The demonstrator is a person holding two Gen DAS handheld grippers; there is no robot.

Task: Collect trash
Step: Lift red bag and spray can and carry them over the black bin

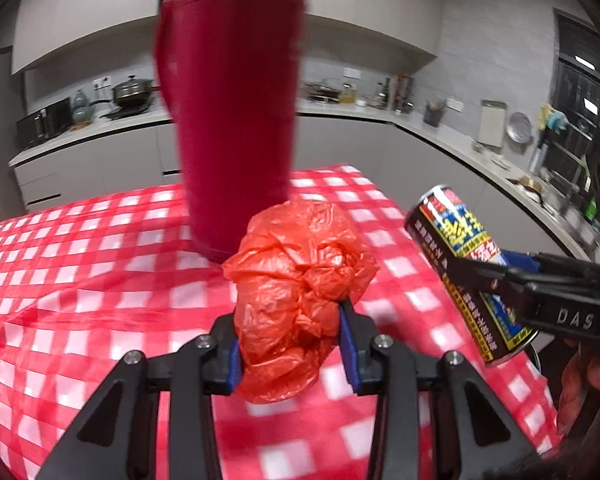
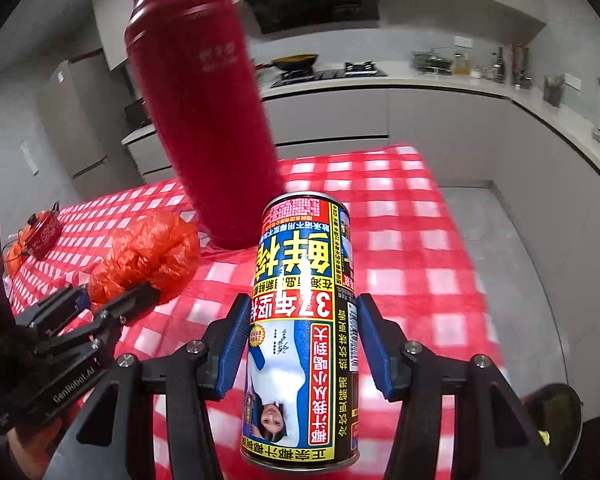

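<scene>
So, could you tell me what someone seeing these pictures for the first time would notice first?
Most likely the tall dark-red thermos, standing upright on the red-and-white checked tablecloth and filling the middle of both views. Next come the two held items: the left gripper is shut on a crumpled orange plastic bag in front of the thermos, and the right gripper is shut on a printed drink can, held above the cloth.
</scene>
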